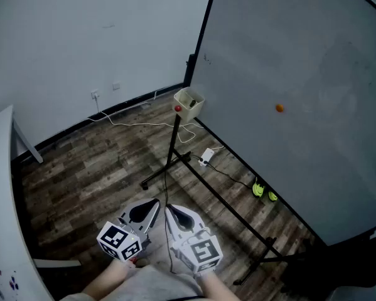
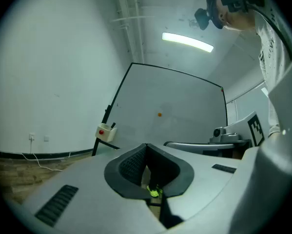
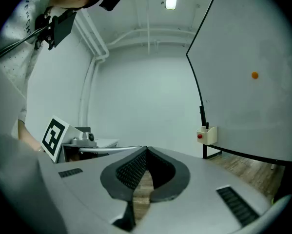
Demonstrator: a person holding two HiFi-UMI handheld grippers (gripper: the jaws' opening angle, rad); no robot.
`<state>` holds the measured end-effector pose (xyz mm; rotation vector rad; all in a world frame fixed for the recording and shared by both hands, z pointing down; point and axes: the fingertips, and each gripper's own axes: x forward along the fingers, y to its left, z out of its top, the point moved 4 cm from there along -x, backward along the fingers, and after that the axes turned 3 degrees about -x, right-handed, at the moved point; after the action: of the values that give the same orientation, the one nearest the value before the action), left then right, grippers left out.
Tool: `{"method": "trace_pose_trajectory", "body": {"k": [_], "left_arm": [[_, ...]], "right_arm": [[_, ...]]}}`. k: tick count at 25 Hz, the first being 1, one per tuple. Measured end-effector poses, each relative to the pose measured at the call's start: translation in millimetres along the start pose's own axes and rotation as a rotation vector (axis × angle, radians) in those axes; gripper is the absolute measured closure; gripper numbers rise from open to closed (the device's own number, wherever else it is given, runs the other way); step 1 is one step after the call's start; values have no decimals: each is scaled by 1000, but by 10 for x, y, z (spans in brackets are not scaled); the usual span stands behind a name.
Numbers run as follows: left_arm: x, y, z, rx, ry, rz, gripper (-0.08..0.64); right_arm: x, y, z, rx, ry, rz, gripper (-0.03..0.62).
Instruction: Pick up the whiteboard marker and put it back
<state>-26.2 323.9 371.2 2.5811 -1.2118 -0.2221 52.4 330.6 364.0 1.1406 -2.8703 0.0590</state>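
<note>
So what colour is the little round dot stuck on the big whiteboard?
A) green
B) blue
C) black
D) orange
D: the small round orange dot sits on the large white whiteboard, and it looks orange in both gripper views too.

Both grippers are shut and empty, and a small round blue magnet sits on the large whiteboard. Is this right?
No. The small round magnet on the large whiteboard is orange, not blue; the head view shows it. The left gripper and right gripper are shut and empty.
</note>
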Motion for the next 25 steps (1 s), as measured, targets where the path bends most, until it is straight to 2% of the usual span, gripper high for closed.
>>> {"method": "trace_pose_trajectory", "body": {"k": [6, 16, 25], "left_arm": [[123, -59, -21, 5, -4, 0, 549], [180, -163, -67, 22, -21, 31, 549], [406, -89, -44, 27, -36, 44, 549]], "right_arm": [[-53, -109, -6, 6, 24, 8, 574], [-150, -210, 24, -8, -16, 44, 572], [-71, -424, 4, -4, -6, 58, 572]]}}
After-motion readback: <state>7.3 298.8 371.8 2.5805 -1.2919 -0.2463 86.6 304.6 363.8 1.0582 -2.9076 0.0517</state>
